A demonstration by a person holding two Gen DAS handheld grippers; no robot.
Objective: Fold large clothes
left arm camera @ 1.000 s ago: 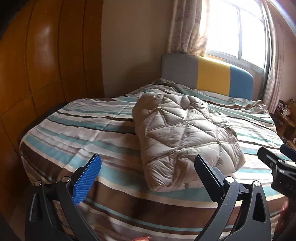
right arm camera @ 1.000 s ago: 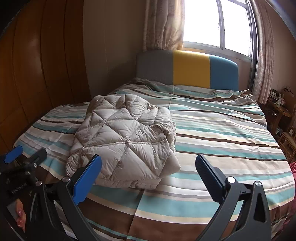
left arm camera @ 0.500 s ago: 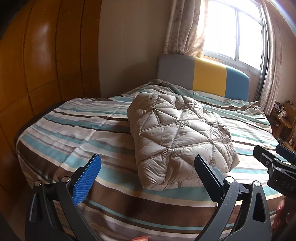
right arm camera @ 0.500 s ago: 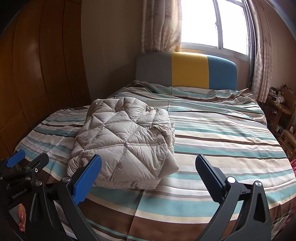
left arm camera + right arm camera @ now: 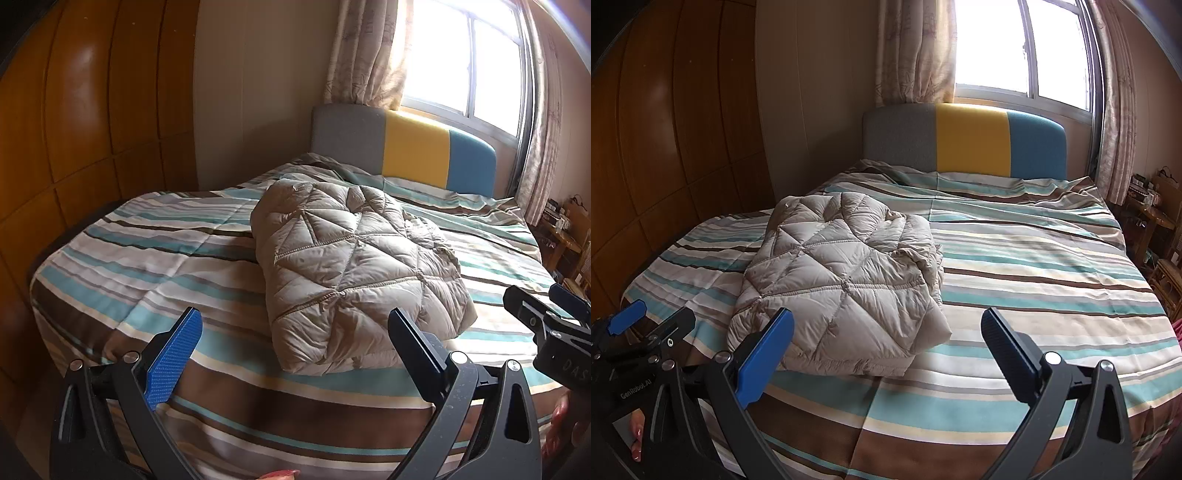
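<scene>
Left wrist view: compared with a second ago, the folded quilted jacket point(image 5: 354, 273) is sitting slightly higher and further from the fingers, as the left gripper point(image 5: 293, 338) is pulling back from the bed point(image 5: 129, 266). The beige jacket is lying as a thick folded bundle on the striped bedspread, its long axis running from about 11 o'clock, toward the headboard point(image 5: 402, 155), down to 5 o'clock at the bed's foot, with the rounded fold edge facing the camera. The left claw is standing wide open, gripping nothing and touching nothing. The right gripper point(image 5: 546, 317) is showing at 3 o'clock, apart from the jacket.

Right wrist view: the jacket point(image 5: 842, 284) is appearing a little smaller than one second earlier, so this gripper is backing away too. Here the bundle is lying at 10 o'clock, its long axis running from roughly 12 to 6, looser layered edges probably facing the right side. The right gripper point(image 5: 888, 338) is spread fully apart, empty, hovering off the bedspread. The left gripper point(image 5: 646, 325) is sitting at 8 o'clock, and a fingertip point(image 5: 637, 441) is peeking beneath it.
</scene>
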